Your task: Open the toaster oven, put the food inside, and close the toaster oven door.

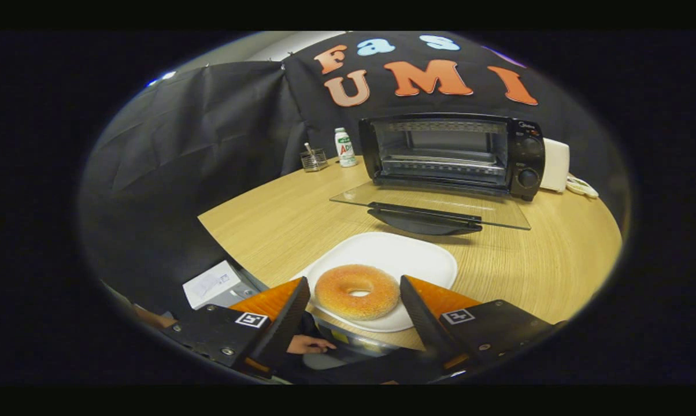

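Bench: round and wooden, holds everything.
Toaster oven: at the back, glass door lying flat open.
Plate: white, near the claw.
Donut: on the plate, between the fingers.
Claw: open wide, not squeezing the donut.

- The tongs are spread wide, the two fingers well apart with a clear gap between them.
- Neither finger presses on anything.
- They point forward toward twelve o'clock, tilted slightly downward.
- A person's hand shows beneath the left finger, at about seven o'clock.
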A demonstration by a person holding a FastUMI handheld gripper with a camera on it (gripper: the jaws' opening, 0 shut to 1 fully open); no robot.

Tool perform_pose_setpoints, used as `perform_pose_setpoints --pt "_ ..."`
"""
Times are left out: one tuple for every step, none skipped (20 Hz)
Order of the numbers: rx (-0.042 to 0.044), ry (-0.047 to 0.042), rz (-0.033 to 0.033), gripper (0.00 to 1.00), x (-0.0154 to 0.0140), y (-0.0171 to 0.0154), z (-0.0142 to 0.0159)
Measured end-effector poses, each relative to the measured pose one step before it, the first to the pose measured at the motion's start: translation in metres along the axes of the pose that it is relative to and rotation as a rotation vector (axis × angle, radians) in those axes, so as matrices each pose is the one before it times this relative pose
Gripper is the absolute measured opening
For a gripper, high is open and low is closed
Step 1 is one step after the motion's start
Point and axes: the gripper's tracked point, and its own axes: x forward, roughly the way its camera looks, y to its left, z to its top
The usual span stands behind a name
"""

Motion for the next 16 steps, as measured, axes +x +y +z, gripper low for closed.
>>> perform_pose_setpoints --pt "-0.00869 0.01917 -0.00122 0.93 0.00124 -0.00005 -0.00647" --pt "0.01012 -0.02475 -0.00471 0.94 0.00077 -0.0006 0.00495" --pt "0.00807 0.01214 0.00067 0.93 0.00069 -0.0024 -0.00183" --pt "0.01861 -0.00568 -0.00035 0.89 0.00007 -0.00151 0.00112" --pt "0.01855 0.00128 0.0005 0.88 -0.00011 -0.00138 0.00003" --pt "0.02244 -0.00263 0.00353 0.82 0.00024 -0.00233 0.0005" --pt "0.02204 0.00071 0.00212 0.8 -0.00099 -0.00211 -0.00043" --pt "0.02802 -0.00416 0.00714 0.76 -0.00155 -0.00175 0.0014" --pt "0.0354 -0.00352 0.01088 0.74 -0.00108 -0.00073 0.00136" --pt "0.03734 -0.00652 0.01213 0.72 -0.00182 -0.00151 0.00255" --pt "0.03567 -0.01305 0.01105 0.71 -0.0017 0.00009 0.00452" --pt "0.03178 -0.01889 0.00932 0.7 -0.00125 0.00007 0.00719" --pt "0.03098 -0.02255 0.01584 0.7 -0.00193 0.00297 0.00709" --pt "0.03068 -0.02187 0.01593 0.7 -0.00015 0.00207 0.00876" --pt "0.03712 -0.02188 0.01882 0.7 -0.00001 0.00383 0.00834" --pt "0.03853 -0.02018 0.01393 0.7 0.00097 0.00203 0.00869"
